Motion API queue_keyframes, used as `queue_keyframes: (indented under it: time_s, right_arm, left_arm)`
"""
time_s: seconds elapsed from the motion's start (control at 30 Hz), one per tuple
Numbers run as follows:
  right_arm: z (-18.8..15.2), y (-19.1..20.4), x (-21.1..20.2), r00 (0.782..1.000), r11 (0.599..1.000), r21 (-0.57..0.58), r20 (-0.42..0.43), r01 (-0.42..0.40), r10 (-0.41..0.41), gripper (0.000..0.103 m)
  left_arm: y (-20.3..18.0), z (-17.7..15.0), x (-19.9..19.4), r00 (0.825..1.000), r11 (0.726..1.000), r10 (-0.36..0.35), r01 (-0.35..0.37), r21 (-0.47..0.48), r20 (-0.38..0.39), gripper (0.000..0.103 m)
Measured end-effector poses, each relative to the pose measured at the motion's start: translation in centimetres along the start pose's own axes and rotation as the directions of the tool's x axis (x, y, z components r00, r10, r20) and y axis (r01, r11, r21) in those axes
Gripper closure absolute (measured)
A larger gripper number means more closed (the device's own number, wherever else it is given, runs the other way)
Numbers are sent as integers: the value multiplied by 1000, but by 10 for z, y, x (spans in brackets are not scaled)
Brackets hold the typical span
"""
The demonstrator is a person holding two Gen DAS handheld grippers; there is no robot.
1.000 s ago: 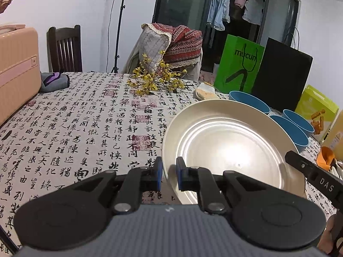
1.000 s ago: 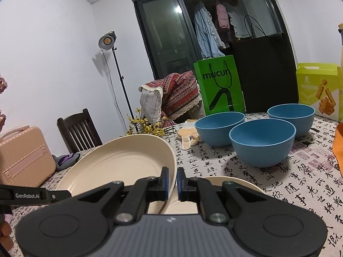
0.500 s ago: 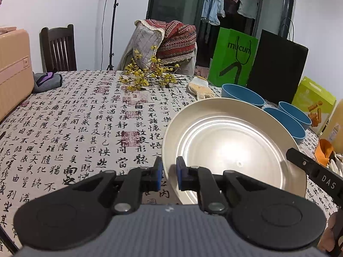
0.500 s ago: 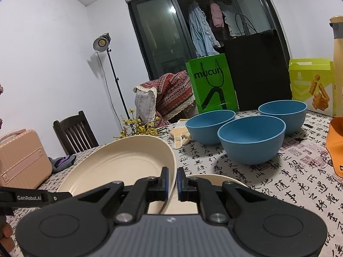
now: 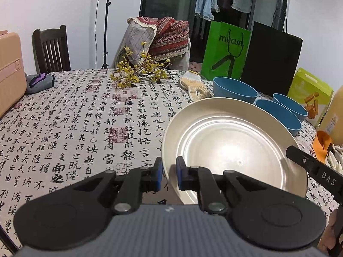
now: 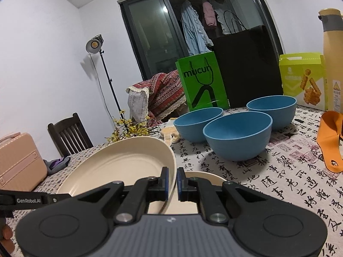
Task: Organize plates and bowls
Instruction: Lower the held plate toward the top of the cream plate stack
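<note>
A cream plate (image 5: pixel 231 150) hangs tilted above the table, held by two opposite rims. My left gripper (image 5: pixel 169 175) is shut on its left rim. My right gripper (image 6: pixel 172 182) is shut on its right rim, and its black finger (image 5: pixel 317 175) shows at the plate's far edge in the left wrist view. A second cream plate (image 6: pixel 205 178) lies flat on the table below the held plate (image 6: pixel 120 167). Three blue bowls (image 6: pixel 238 132) (image 6: pixel 198 122) (image 6: pixel 272 109) stand together behind it, apart from the plates.
Behind the bowls stand a green bag (image 6: pixel 201 83), a black bag (image 6: pixel 246 68) and a yellow-green box (image 6: pixel 302 79). An orange item (image 6: pixel 330 137) and a yellow bottle (image 6: pixel 332 60) are at right. Flowers (image 5: pixel 137 72), a glove (image 5: pixel 193 85) and a pink suitcase (image 5: pixel 8 72) lie on the patterned cloth (image 5: pixel 64 128).
Both grippers have carried the plate a little to the right, so the room has slid left in both views. The grips on the rims are unchanged.
</note>
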State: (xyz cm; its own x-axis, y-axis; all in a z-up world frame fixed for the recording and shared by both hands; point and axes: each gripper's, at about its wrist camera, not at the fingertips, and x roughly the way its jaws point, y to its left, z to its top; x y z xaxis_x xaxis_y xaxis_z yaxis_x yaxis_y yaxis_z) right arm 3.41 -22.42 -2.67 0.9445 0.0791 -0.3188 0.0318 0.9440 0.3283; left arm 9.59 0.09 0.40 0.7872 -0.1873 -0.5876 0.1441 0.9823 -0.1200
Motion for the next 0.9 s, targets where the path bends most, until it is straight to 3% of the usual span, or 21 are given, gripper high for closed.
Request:
queue_keyframes:
  time_s: [0.9]
  right_arm:
    - [-7,-31,-3,999,999,37,-13,38,-38,95]
  left_arm:
    - [-26,-9,16,999,999,-18,20,46,-39,90]
